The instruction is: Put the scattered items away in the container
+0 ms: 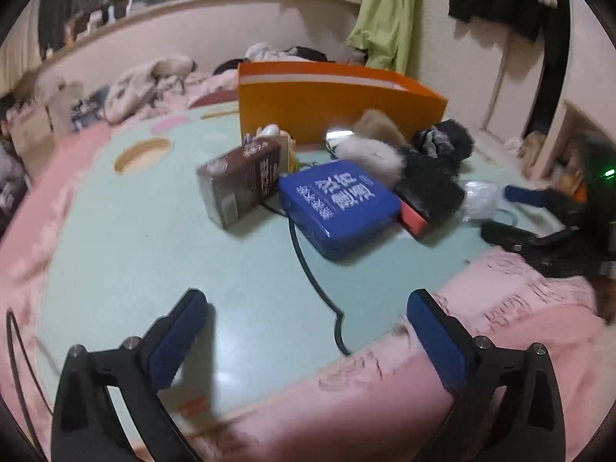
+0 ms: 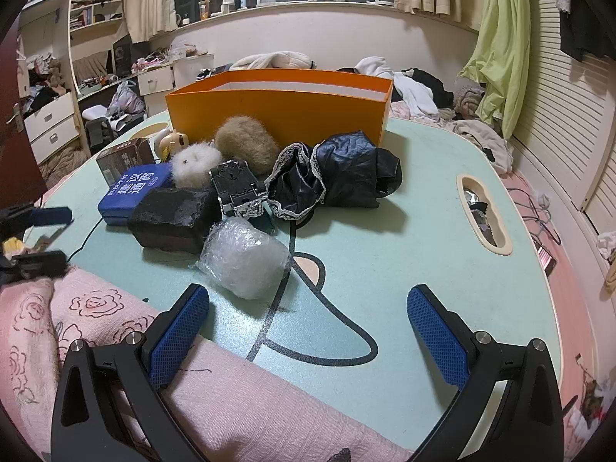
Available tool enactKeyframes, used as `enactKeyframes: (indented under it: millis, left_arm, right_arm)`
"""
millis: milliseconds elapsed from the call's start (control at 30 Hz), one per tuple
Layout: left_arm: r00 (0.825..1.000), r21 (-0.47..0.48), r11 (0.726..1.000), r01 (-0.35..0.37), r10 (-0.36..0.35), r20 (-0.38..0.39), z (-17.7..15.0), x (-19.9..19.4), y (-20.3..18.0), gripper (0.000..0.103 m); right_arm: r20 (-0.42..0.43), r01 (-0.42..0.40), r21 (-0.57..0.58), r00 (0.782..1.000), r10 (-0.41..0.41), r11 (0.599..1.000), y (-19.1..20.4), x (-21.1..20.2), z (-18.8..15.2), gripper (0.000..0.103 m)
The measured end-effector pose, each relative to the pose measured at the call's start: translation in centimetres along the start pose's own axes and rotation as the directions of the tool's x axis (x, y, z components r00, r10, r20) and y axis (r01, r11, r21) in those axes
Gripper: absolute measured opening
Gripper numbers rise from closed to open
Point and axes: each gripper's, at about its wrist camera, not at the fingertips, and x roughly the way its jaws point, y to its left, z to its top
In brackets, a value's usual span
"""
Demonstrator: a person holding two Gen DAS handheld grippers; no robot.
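Both claws are wide apart and carry nothing: the left gripper (image 1: 306, 308) and the right gripper (image 2: 308, 304). The orange box (image 2: 277, 109) stands at the far side of the green table (image 2: 385, 269), and all things lie in front of it. The plastic bundle (image 2: 246, 258) is nearest. I think picking is only beginning; next, 1 claw must close around this bundle.

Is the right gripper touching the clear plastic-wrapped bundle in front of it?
Apart. The right wrist view shows bare green tabletop between the right gripper, jaws wide open, and the clear plastic-wrapped bundle.
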Motion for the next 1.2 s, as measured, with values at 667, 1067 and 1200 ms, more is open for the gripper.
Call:
enactKeyframes:
  millis: [667, 1067, 1200]
  left_arm:
    - [0.997, 0.002, 0.998, -0.07, 0.07, -0.014, 1.3, 1.5, -0.6, 0.103]
    - [0.997, -0.001, 0.998, -0.07, 0.07, -0.01, 1.3, 1.4, -0.5, 0.103]
    - [0.997, -0.001, 0.997, -0.074, 0.074, -0.005, 1.3, 1.3, -0.6, 0.103]
  right_arm:
    - [-0.061, -0.168, 0.15, 0.982, 0.179, 0.974, -5.6, -4.3, 13.9, 0.044]
    - [-0.654, -0.108, 0.28, 0.706, 0.272, 0.954, -5.0, 9.6, 19.9, 0.044]
    - [-0.7, -0.021, 0.158, 0.703, 0.127, 0.987, -4.0, 11.0, 19.2, 0.043]
